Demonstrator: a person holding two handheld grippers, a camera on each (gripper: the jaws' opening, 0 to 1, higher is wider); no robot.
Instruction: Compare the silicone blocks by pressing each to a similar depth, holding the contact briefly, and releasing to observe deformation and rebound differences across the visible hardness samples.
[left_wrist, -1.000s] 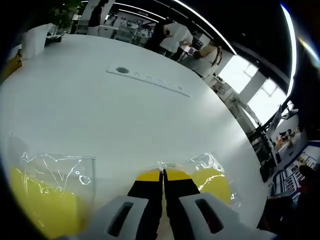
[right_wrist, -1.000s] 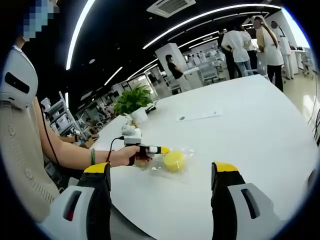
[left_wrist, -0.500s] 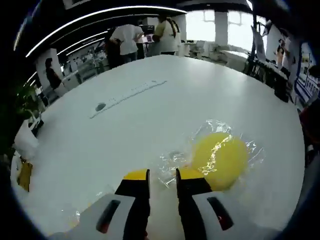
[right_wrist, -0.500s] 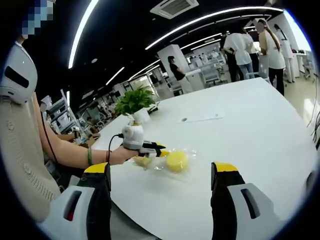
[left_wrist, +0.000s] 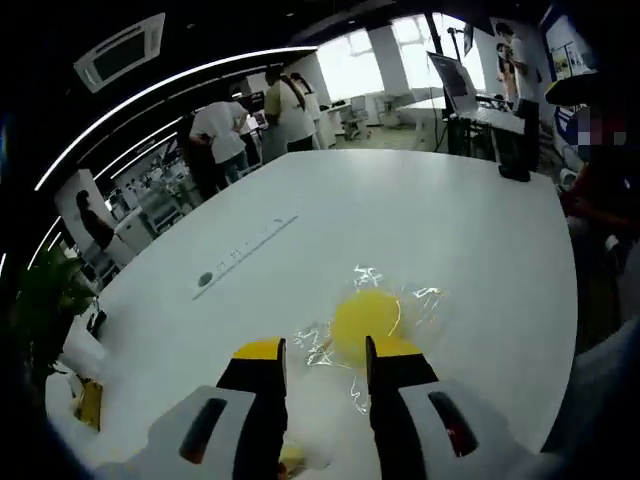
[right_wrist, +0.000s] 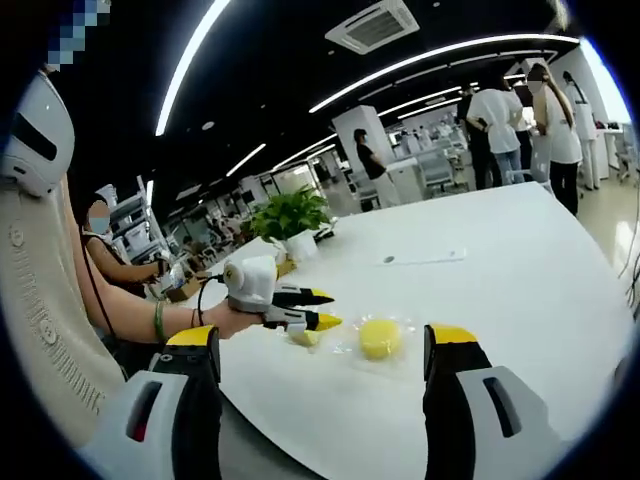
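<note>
A round yellow silicone block (left_wrist: 367, 318) in a clear bag lies on the white table (left_wrist: 440, 230), just beyond my left gripper (left_wrist: 327, 350), whose jaws stand open and hold nothing. A second yellow block (left_wrist: 290, 458) shows low between those jaws. In the right gripper view, a hand holds the left gripper (right_wrist: 326, 309) above the table, its yellow fingertips (right_wrist: 325, 297) apart. Below it lies the smaller yellow block (right_wrist: 305, 337), with the round bagged block (right_wrist: 378, 338) to its right. My right gripper (right_wrist: 322, 336) is wide open and well short of both blocks.
A long flat white strip (left_wrist: 245, 255) lies farther along the table (right_wrist: 520, 250). A potted plant (right_wrist: 290, 215) stands at the table's far side. Several people stand beyond the table (left_wrist: 250, 125). A seated person's arm (right_wrist: 130, 315) reaches in from the left.
My left gripper went from shut to open and rose off the table, away from the bagged blocks. The right gripper stayed wide open.
</note>
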